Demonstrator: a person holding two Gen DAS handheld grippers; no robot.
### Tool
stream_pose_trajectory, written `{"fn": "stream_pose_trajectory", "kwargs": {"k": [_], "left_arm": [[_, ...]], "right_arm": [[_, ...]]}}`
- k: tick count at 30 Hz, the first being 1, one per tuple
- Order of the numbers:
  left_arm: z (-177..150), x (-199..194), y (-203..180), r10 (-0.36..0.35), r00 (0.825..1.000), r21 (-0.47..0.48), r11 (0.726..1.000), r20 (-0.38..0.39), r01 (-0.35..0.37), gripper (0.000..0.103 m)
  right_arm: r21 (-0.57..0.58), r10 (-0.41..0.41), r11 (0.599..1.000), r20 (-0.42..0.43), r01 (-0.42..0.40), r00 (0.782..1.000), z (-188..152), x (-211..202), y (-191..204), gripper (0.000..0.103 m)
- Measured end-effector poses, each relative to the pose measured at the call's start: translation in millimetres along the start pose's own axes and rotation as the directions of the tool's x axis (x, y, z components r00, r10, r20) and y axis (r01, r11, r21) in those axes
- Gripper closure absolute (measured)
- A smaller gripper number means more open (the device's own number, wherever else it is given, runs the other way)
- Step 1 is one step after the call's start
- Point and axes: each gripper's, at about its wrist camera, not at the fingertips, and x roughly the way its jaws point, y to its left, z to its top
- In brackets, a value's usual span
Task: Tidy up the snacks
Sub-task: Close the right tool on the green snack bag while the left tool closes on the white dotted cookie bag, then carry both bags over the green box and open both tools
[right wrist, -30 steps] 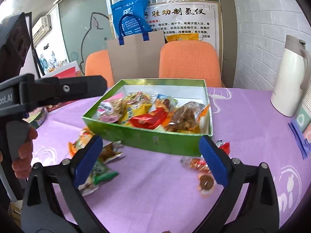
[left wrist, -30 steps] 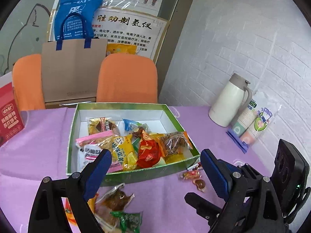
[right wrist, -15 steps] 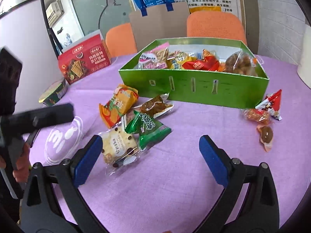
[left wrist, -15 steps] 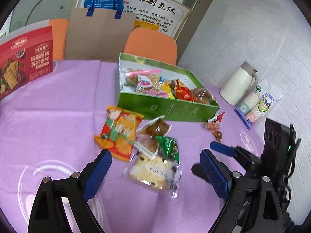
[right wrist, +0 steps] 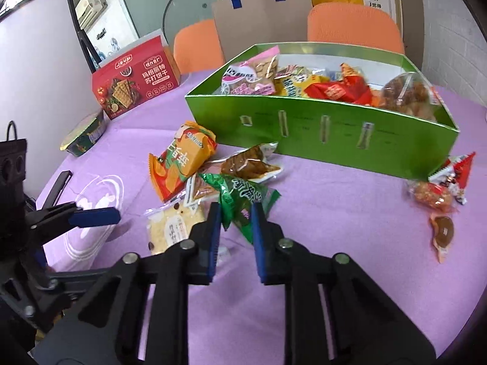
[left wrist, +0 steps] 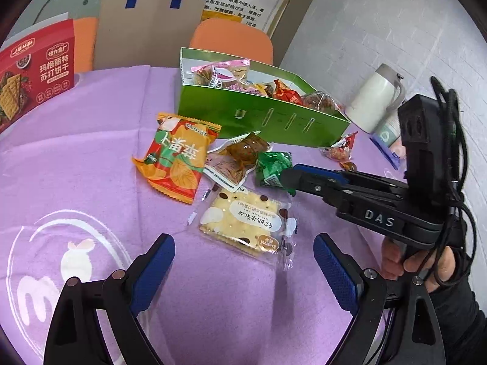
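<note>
A green box holds several snack packs on the purple tablecloth. In front of it lie an orange packet, a brown snack pack, a cracker pack and a green packet. My right gripper is shut on the near end of the green packet. My left gripper is open, its fingers just short of the cracker pack and apart from it.
Small wrapped candies lie right of the box. A red cracker box and a round tin stand to the left, a white thermos to the right. Orange chairs are behind the table.
Both grippers have dropped closer to the loose snacks in front of the box. The right gripper, open before, has shut on the green packet. The left one stays open.
</note>
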Motion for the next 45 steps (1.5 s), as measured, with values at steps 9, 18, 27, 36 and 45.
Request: {"fn": "stream_pose_trajectory", "kwargs": {"k": [9, 18, 27, 36, 45], "left_arm": [[15.3, 41.2, -23.1, 0.087, 0.995, 0.143, 0.986, -0.047, -0.08, 0.009], [14.9, 41.0, -16.3, 0.057, 0.997, 0.139, 0.989, -0.053, -0.049, 0.02], [12.5, 33.2, -17.0, 0.04, 0.999, 0.138, 0.99, -0.033, -0.035, 0.044], [2.4, 7.0, -5.9, -0.03, 0.999, 0.03, 0.999, -0.017, 0.031, 0.045], [56.2, -53.7, -20.7, -0.116, 0.98, 0.007, 0.993, 0.161, 0.116, 0.045]], "right_arm": [[-0.021, -0.037, 0.999, -0.001, 0.037, 0.999, -10.5, -19.1, -10.8, 0.09], [-0.004, -0.029, 1.0, 0.004, 0.029, 1.0, -1.4, -3.7, -9.0, 0.045], [0.046, 0.001, 0.999, -0.035, 0.001, 0.999, 3.6, 14.7, -12.6, 0.067], [0.016, -0.014, 1.0, 0.023, 0.013, 1.0, 0.8, -22.6, -5.4, 0.07], [0.023, -0.049, 0.999, 0.215, 0.045, 0.975, 36.4, -93.8, -9.0, 0.07]]}}
